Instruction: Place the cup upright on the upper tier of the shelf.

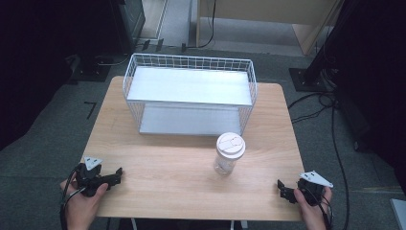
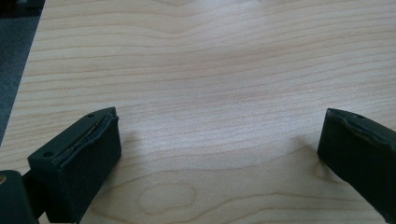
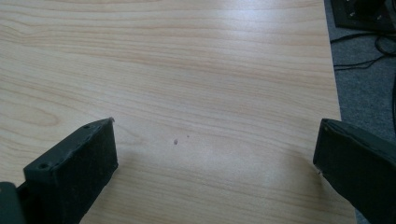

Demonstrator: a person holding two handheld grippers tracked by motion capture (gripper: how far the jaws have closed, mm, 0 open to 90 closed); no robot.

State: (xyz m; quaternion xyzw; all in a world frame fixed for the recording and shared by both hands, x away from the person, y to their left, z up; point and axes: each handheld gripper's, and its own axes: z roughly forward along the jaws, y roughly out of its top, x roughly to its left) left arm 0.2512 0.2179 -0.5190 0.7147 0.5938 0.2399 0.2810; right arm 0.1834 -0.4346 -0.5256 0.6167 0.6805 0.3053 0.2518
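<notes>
Item: clear jar (image 1: 228,155) with a white lid, stood upright on the worktop (image 1: 167,167), right of centre, just in front of the white wire basket (image 1: 189,93).

Risk, as judged: the jar is tall and narrow, so it could be toppled by a jaw that strikes it high or off-centre; smooth clear walls could slip in a loose grip. The basket wall close behind leaves little room for an overshoot.

Position relative to tools: the jar is placed between the two, nearer the right hand-held gripper (image 1: 283,188), which is held at the near right edge, apart from the jar. The left hand-held gripper (image 1: 115,175) is held at the near left edge, well apart.

Tool state: both hand-held grippers are seen with jaws spread wide, nothing between them, bare wood beneath.
</notes>
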